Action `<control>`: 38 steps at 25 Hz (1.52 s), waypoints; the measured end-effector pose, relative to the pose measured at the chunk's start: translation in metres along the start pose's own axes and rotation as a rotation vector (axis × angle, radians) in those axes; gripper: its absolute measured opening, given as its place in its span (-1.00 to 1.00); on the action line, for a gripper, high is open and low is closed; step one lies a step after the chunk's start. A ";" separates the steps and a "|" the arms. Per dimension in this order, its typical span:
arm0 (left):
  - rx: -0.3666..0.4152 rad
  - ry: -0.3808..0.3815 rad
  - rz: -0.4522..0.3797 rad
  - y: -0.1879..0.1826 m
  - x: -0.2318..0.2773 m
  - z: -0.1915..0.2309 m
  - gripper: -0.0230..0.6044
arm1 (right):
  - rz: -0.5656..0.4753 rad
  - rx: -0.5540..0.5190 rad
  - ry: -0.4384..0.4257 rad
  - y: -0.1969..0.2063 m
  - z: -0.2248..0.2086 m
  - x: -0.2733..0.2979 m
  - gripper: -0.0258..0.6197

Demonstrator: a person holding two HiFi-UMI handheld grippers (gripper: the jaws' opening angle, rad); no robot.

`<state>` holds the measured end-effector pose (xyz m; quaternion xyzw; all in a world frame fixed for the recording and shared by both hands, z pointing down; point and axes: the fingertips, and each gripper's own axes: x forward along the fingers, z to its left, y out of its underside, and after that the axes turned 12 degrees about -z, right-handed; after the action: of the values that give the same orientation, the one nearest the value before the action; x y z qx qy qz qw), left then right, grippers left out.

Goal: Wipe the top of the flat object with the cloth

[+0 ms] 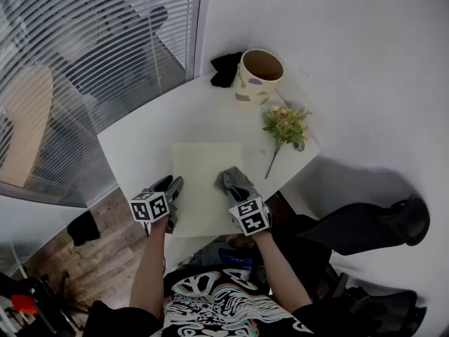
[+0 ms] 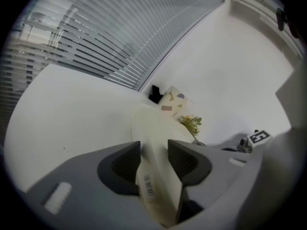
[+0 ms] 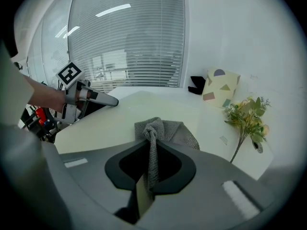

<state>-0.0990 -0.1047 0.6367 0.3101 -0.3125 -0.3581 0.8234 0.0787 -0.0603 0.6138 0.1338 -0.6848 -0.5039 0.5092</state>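
A white table [image 1: 137, 142] fills the middle of the head view. At its centre lies the flat cream object [image 1: 203, 174]. The left gripper [image 1: 174, 187] is clamped on the object's edge at 8 o'clock, the sheet running between its jaws. The right gripper [image 3: 152, 147] pinches the grey cloth [image 1: 233, 181], which rests on the object's top near its 4 o'clock edge. A patterned pot [image 1: 260, 76] stands at 1 o'clock from the object, and a flower sprig [image 1: 283, 125] lies at 2 o'clock.

No legible txt anywhere (barcode sticker [image 2: 147, 185] on flat obj [image 2: 152, 127] edge too blurry).
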 end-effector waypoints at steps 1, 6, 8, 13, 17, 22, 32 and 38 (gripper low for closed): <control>-0.001 0.001 0.000 0.000 0.000 0.000 -0.31 | 0.000 0.000 0.002 0.001 0.002 -0.001 -0.87; 0.003 0.000 0.002 0.000 -0.001 0.001 -0.31 | 0.005 -0.015 0.009 0.005 0.009 -0.007 -0.87; 0.003 0.000 0.002 0.000 -0.001 0.001 -0.31 | 0.009 -0.013 0.010 0.007 0.012 -0.008 -0.87; 0.004 -0.003 0.003 0.001 0.000 0.003 -0.31 | 0.018 0.004 0.023 0.012 0.014 -0.007 -0.87; 0.007 -0.004 0.002 0.000 0.000 0.002 -0.31 | 0.022 0.009 0.024 0.018 0.019 -0.011 -0.87; 0.012 -0.011 0.002 0.001 0.001 0.003 -0.31 | 0.025 0.007 0.021 0.024 0.025 -0.018 -0.87; 0.006 -0.017 0.004 0.001 0.000 0.008 -0.30 | 0.013 0.023 0.005 0.030 0.035 -0.025 -0.87; -0.001 -0.018 -0.001 0.000 0.000 0.007 -0.27 | 0.017 -0.009 -0.013 0.035 0.041 -0.035 -0.87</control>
<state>-0.1039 -0.1068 0.6410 0.3064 -0.3194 -0.3613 0.8207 0.0719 0.0026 0.6238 0.1227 -0.6869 -0.5035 0.5095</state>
